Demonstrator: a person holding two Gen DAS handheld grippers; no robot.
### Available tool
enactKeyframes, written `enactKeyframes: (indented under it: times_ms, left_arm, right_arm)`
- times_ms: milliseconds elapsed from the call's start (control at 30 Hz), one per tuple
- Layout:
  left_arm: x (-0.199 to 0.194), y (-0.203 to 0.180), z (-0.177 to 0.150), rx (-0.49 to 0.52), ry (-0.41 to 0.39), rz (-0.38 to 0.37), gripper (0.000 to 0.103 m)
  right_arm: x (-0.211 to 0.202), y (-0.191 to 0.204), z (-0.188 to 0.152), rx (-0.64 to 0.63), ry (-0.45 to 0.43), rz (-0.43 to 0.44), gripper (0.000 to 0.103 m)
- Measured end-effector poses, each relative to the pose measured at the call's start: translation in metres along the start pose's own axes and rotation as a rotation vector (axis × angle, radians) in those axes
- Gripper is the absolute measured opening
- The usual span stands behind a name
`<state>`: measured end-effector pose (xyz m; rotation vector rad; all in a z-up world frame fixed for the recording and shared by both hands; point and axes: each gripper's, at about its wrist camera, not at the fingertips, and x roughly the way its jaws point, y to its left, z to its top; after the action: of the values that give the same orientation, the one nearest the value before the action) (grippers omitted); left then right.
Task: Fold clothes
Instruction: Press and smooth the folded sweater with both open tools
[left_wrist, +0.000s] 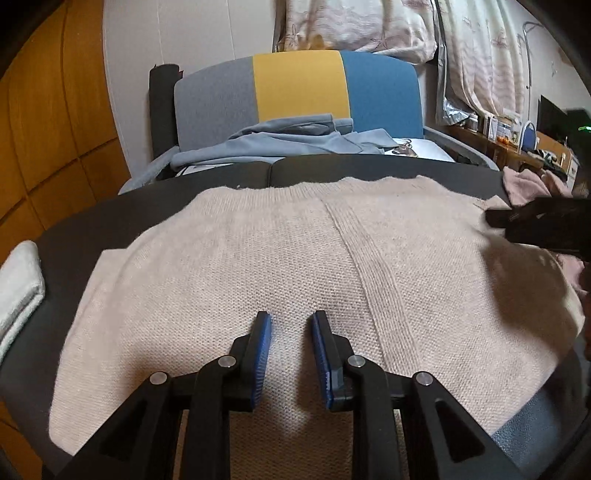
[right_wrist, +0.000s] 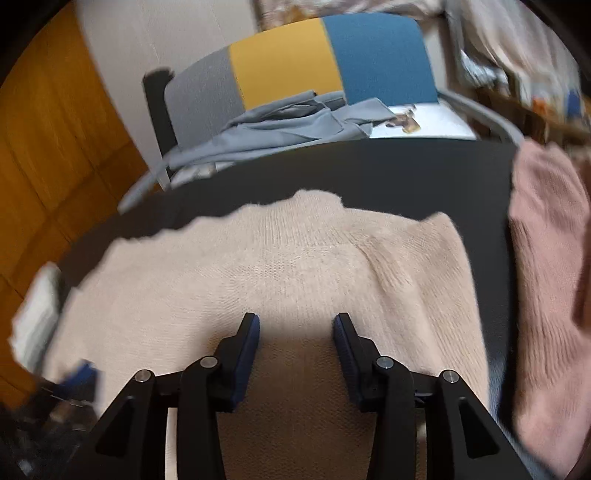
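A beige knitted sweater (left_wrist: 280, 266) lies spread flat on a dark table (left_wrist: 92, 225), its ribbed hem toward the far edge. My left gripper (left_wrist: 291, 321) hovers just over its near middle, open, nothing between the blue pads. In the left wrist view my right gripper (left_wrist: 535, 225) shows as a dark shape at the sweater's right edge. In the right wrist view, which is blurred, my right gripper (right_wrist: 295, 325) is open above the sweater (right_wrist: 277, 266), holding nothing.
A pink knit garment (right_wrist: 546, 266) lies at the table's right side. A folded white cloth (left_wrist: 18, 280) sits at the left edge. Behind the table stands a grey, yellow and blue chair (left_wrist: 299, 85) with grey-blue clothes (left_wrist: 288, 140) on it. A cluttered shelf (left_wrist: 517, 136) is far right.
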<state>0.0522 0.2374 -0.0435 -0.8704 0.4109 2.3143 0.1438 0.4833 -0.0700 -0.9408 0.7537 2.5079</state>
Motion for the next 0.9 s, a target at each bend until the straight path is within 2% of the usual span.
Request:
enactKeyframes:
  times_ms: [33, 100, 200, 533, 667, 767, 900]
  left_arm:
    - [0.001, 0.001, 0.0, -0.006, -0.001, -0.003, 0.023]
    - [0.002, 0.0, -0.001, -0.01, -0.004, 0.004, 0.023]
    - [0.002, 0.0, -0.003, -0.019, -0.002, 0.006, 0.023]
    - [0.001, 0.005, -0.006, -0.041, -0.002, -0.029, 0.023]
    - [0.001, 0.011, -0.006, -0.062, -0.002, -0.055, 0.023]
    - [0.001, 0.015, -0.007, -0.08, 0.0, -0.075, 0.023]
    - [-0.004, 0.027, -0.009, -0.159, -0.001, -0.134, 0.023]
  right_arm:
    - [-0.012, -0.007, 0.0, 0.046, -0.016, 0.023, 0.067]
    - [-0.034, -0.021, -0.003, 0.096, -0.041, 0.015, 0.071]
    - [-0.055, -0.043, -0.01, 0.123, -0.035, -0.022, 0.071]
    - [-0.063, -0.088, -0.04, 0.249, 0.024, 0.055, 0.072]
    - [-0.054, -0.091, -0.039, 0.308, 0.032, 0.12, 0.072]
    - [-0.049, -0.088, -0.036, 0.297, 0.035, 0.132, 0.072]
    - [-0.039, -0.08, -0.03, 0.264, 0.042, 0.136, 0.071]
